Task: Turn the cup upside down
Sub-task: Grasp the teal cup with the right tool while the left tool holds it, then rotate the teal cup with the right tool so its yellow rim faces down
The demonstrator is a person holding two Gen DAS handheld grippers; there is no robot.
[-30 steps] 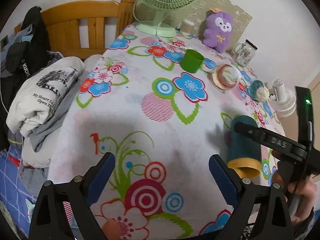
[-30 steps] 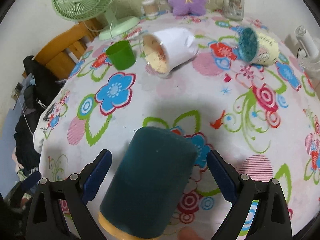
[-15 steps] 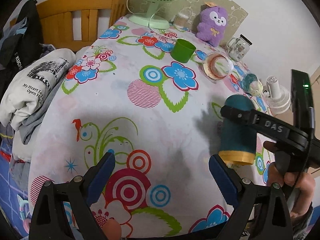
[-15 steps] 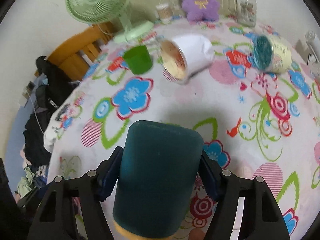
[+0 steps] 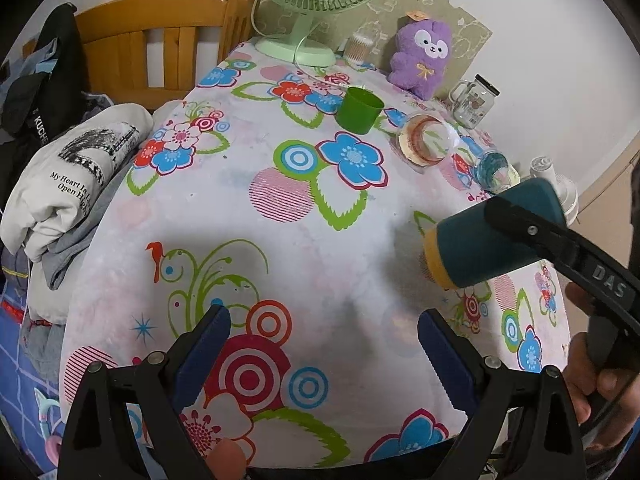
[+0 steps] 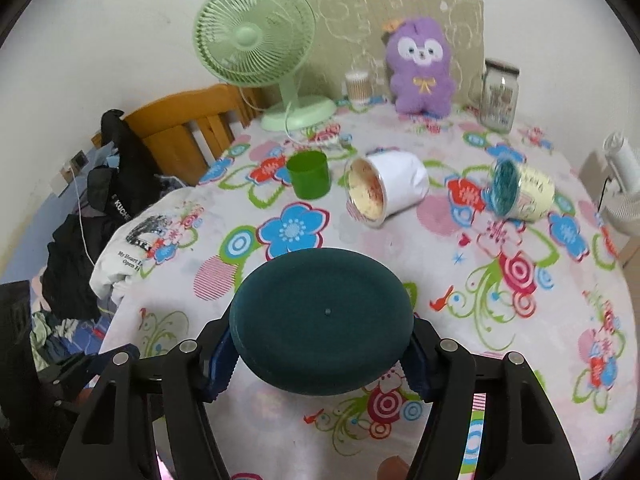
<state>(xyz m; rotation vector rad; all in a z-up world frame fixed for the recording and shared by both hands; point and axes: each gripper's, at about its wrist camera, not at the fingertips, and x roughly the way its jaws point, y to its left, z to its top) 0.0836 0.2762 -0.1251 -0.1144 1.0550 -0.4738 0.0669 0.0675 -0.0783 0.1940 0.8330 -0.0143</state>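
A dark teal cup with a yellow rim (image 5: pixel 492 240) is held in the air above the flowered tablecloth, tilted on its side with the rim to the left. My right gripper (image 6: pixel 320 356) is shut on it; the right wrist view shows the cup's flat teal base (image 6: pixel 320 320) facing the camera between the blue pads. My left gripper (image 5: pixel 324 344) is open and empty, low over the near part of the table, left of the cup.
A green cup (image 5: pixel 358 110) stands upright. A white cup (image 6: pixel 386 186) and a cream cup with a teal inside (image 6: pixel 520 192) lie on their sides. A green fan (image 6: pixel 256 40), purple plush (image 6: pixel 420 68) and glass jar (image 6: pixel 500 96) stand at the back. Folded clothes (image 5: pixel 72 168) lie left.
My right gripper closed on the teal cup, lifted it off the table and tipped it onto its side. My left gripper stayed open and drew back a little.
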